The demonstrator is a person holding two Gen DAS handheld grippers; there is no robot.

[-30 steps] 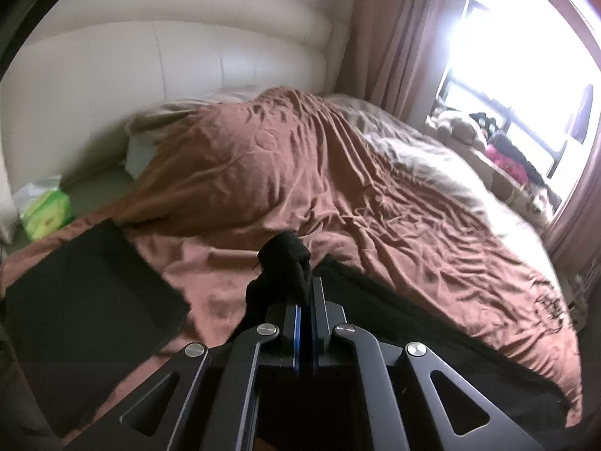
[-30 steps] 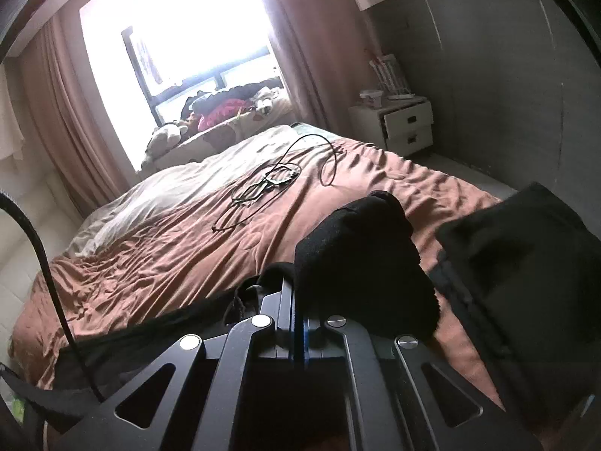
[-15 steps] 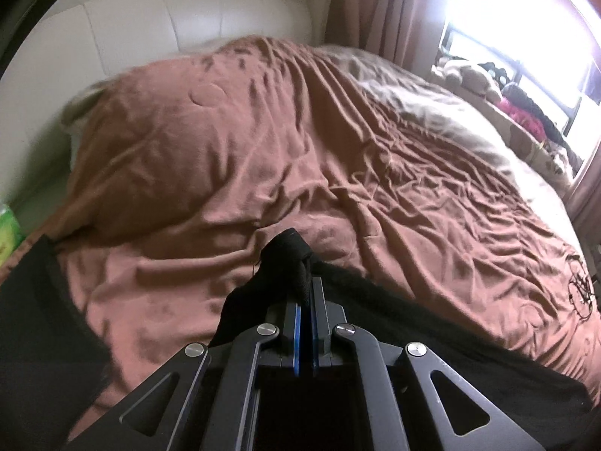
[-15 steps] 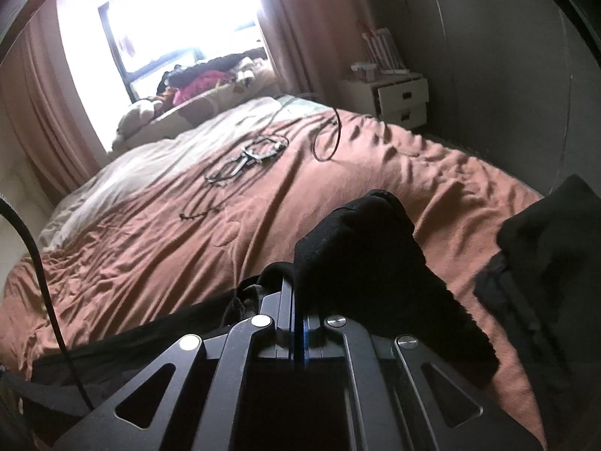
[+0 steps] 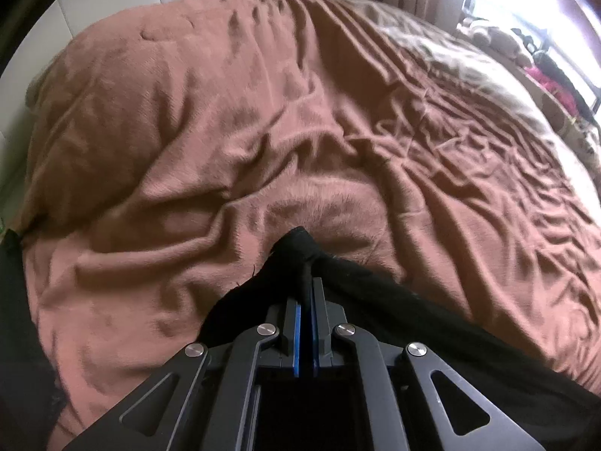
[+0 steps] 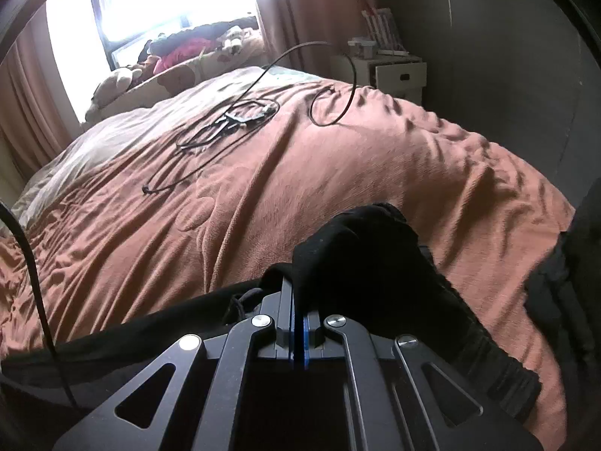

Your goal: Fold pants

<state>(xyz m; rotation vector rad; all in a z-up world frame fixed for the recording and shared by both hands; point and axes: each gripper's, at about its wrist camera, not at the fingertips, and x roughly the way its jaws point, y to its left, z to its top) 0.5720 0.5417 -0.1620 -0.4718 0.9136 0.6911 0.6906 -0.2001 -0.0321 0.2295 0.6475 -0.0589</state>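
Limp, light black cotton pants (image 5: 394, 312) sag over rumpled brown bedspread (image 5: 225, 131); left gripper (image 5: 306, 293) and right gripper (image 6: 298, 300) each pinch an edge, likeliest best hold.

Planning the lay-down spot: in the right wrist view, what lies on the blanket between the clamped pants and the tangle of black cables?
Nothing: in the right wrist view only bare brown blanket lies between the black pants and the cables.

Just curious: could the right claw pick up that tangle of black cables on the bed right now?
Probably not: the right claw is shut on the black fabric pants, and the black cables lie farther off.
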